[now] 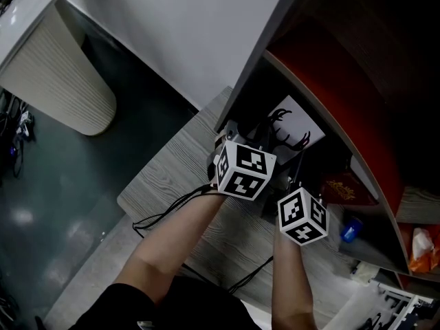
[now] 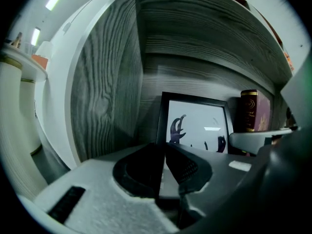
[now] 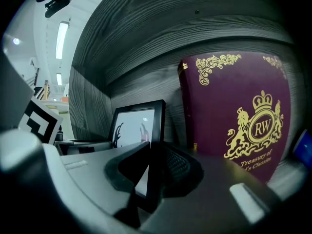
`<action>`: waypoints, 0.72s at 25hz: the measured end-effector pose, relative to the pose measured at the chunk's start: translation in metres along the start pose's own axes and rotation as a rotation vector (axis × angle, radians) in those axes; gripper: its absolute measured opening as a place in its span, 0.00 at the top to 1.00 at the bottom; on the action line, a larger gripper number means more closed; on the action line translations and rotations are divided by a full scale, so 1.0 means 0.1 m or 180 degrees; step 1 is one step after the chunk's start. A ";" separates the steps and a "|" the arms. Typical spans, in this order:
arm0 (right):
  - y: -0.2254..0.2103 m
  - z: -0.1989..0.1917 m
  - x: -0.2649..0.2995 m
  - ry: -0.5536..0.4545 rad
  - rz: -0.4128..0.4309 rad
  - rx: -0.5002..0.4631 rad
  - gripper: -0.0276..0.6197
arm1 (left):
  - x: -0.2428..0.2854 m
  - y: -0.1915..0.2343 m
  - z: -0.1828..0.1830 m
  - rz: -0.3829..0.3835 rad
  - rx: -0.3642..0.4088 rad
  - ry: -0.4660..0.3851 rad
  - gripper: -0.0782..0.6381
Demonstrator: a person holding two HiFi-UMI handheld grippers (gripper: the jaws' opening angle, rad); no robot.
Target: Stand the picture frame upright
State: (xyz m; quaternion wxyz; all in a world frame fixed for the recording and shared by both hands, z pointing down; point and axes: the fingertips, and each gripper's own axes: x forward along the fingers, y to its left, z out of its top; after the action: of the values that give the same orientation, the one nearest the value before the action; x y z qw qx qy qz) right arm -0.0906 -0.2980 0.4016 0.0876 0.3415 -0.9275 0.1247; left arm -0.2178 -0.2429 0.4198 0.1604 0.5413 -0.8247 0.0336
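Picture frame [image 2: 197,126]: black border, white print with a dark antler figure, standing close to upright in a grey wood-grain shelf recess [image 2: 112,91], right of centre in the head view and mid-frame in both gripper views; whether it touches the back wall cannot be told. Left gripper [image 2: 163,165]: jaws closed on the frame's left edge, low down. Right gripper [image 3: 153,172]: jaws closed on the frame's right edge, the black border pinched between the pads. Marker cubes: left cube [image 1: 244,169] and right cube [image 1: 302,215], just below the frame in the head view. Maroon book [image 3: 243,111]: gold crest, upright, just right of the frame. Blue item [image 1: 350,229]: lower right, too small to identify. Ribbed white column [image 1: 62,81]: upper left, well apart.
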 end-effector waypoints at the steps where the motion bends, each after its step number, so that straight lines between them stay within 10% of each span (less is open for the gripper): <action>1: -0.01 0.00 0.01 0.0005 -0.0002 0.0000 0.86 | 0.01 0.00 -0.01 0.0002 -0.0004 0.0008 0.80; 18: 0.00 0.00 0.05 -0.0050 0.0031 0.0041 0.86 | 0.10 0.02 0.02 0.0067 -0.0047 -0.0060 0.80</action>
State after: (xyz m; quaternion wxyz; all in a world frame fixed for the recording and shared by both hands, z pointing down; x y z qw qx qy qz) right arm -0.0943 -0.3016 0.4027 0.0775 0.3385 -0.9289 0.1285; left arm -0.2237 -0.2511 0.4209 0.1562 0.5316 -0.8321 0.0241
